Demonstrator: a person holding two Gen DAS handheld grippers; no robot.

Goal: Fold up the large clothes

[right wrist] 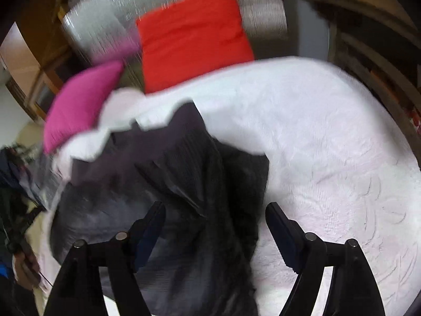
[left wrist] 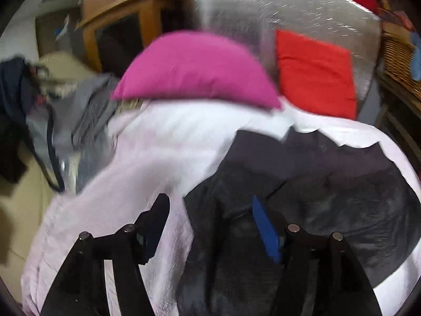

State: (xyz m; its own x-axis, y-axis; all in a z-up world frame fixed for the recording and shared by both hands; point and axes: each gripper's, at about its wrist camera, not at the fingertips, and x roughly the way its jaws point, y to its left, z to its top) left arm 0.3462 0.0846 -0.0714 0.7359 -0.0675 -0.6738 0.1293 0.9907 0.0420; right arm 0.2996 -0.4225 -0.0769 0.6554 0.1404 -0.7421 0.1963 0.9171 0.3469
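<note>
Inspector: Where does the dark grey ribbed fabric garment lie?

Assessor: Crumpled on the pale pink textured bedspread, below a magenta cushion and a red cushion propped against a silver quilted backing. A heap of grey and navy clothing sits at the left edge.

Inspector: The left claw?

Assessor: Jaws apart, nothing gripped. The garment lies beneath and between its fingers; whether they touch it cannot be told through the blur.

Inspector: The right claw?

Assessor: Also spread wide, holding nothing. The garment passes under the gap and the left finger; the right finger stands over bare bedspread.
</note>
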